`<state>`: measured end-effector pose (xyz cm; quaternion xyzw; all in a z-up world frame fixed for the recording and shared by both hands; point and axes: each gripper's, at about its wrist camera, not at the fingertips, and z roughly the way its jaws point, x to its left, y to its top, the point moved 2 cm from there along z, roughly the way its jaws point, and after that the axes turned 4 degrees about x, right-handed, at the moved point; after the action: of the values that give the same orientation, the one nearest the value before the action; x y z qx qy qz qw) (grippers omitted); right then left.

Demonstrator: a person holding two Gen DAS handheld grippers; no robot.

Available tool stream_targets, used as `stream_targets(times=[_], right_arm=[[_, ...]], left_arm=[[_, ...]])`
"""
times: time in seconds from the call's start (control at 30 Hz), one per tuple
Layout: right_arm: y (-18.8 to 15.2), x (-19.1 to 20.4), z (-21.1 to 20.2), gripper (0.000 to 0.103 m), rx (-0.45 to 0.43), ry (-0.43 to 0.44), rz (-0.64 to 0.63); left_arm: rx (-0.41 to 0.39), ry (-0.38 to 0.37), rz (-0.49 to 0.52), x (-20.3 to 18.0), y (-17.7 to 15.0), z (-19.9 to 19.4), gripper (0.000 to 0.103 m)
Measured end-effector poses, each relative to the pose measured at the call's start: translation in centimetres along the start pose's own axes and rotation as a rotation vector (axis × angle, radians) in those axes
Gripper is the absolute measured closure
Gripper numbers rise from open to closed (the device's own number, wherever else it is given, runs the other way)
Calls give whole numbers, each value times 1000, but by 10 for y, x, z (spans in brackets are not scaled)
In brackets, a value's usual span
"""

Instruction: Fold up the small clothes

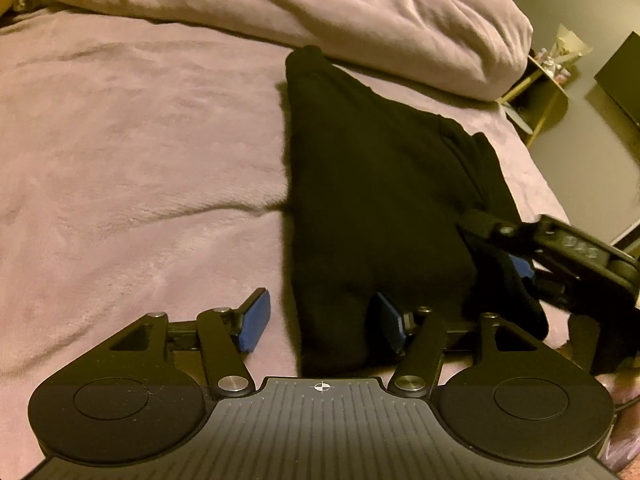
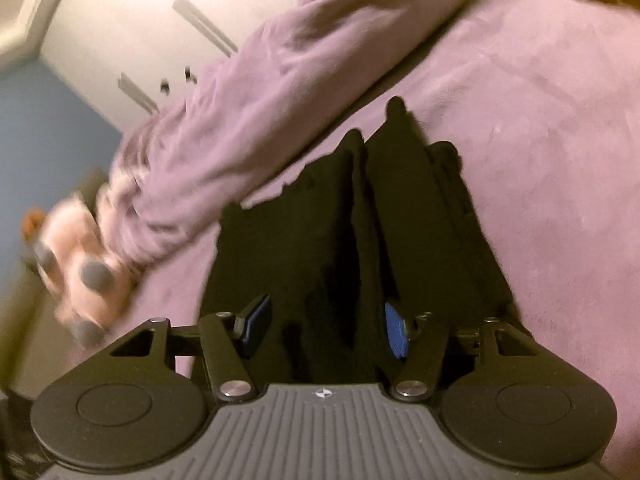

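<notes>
A black garment lies lengthwise on a mauve bedspread, folded into a long narrow shape. My left gripper is open at its near end, with the garment's left edge between the blue pads. My right gripper shows in the left wrist view at the garment's near right corner, with black cloth around its fingers. In the right wrist view the right gripper is open, with bunched folds of the garment between its pads.
A rolled mauve blanket lies across the far side of the bed. A bedside shelf stands beyond the bed's right edge. A pink plush toy lies at the left in the right wrist view.
</notes>
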<state>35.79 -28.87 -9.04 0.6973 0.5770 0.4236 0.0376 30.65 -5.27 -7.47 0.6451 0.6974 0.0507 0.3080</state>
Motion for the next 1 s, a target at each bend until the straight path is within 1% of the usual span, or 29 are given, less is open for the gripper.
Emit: stream_targets(times=[0.03, 0.07, 0.1, 0.13, 0.17, 0.23, 0.27, 0.33, 0.4, 0.43, 0.5, 0.53, 0.6, 0.63, 0.67, 0.73, 0.77, 0.83, 0.9, 0.97, 1.0], right_arm=[[0, 8, 3, 48, 5, -38, -45], [1, 15, 6, 65, 12, -65, -87], [1, 20, 8, 79, 20, -86, -121], [2, 25, 9, 82, 17, -103, -145], [2, 31, 9, 88, 5, -120, -182], [0, 45, 5, 91, -34, -198, -281], [-4, 55, 1, 92, -71, -263, -362], [-11, 68, -9, 92, -154, -358, -459], [-14, 70, -20, 92, -227, -437, -480], [-14, 68, -22, 92, -250, -475, -483], [-14, 59, -22, 92, -255, -536, -488], [-14, 52, -19, 92, -240, -558, -480], [-15, 32, -7, 89, -163, -568, -454], [-15, 25, -4, 89, -141, -558, -447], [-13, 23, -10, 87, -152, -535, -436], [-7, 20, -26, 80, -144, -465, -368], [-5, 16, -36, 75, -135, -437, -325], [-8, 8, -56, 74, -142, -367, -259], [-18, 3, -77, 74, -147, -311, -223], [-33, -1, -85, 74, -120, -296, -220], [-39, -3, -87, 74, -102, -304, -228]], left_arm=[[0, 5, 6, -1, 0, -1, 38], [0, 8, 11, -2, 0, -1, 38], [1, 11, 14, -3, 0, -3, 38], [-1, 15, 15, -4, 0, -5, 38], [-8, 22, 15, -4, 0, -6, 38], [-34, 39, 24, -6, 2, -11, 38], [-44, 43, 27, -6, 2, -12, 38], [-49, 40, 29, -7, 5, -13, 37], [-49, 32, 27, -9, 7, -12, 37], [-50, 33, 31, -10, 8, -11, 37], [-46, 36, 35, -13, 8, -6, 36], [-33, 25, 33, -13, 9, -1, 35], [10, 23, 19, -11, 7, 8, 34], [13, 26, 20, -11, 7, 10, 34], [3, 27, 32, -11, 6, 9, 34], [3, 25, 47, -11, 4, 7, 34], [3, 22, 39, -10, 4, 5, 35], [3, 10, 27, -9, 3, 1, 35], [-1, 5, 22, -10, 2, -2, 37], [0, -14, 22, -14, 0, -2, 37], [2, -22, 19, -16, -2, -3, 37]])
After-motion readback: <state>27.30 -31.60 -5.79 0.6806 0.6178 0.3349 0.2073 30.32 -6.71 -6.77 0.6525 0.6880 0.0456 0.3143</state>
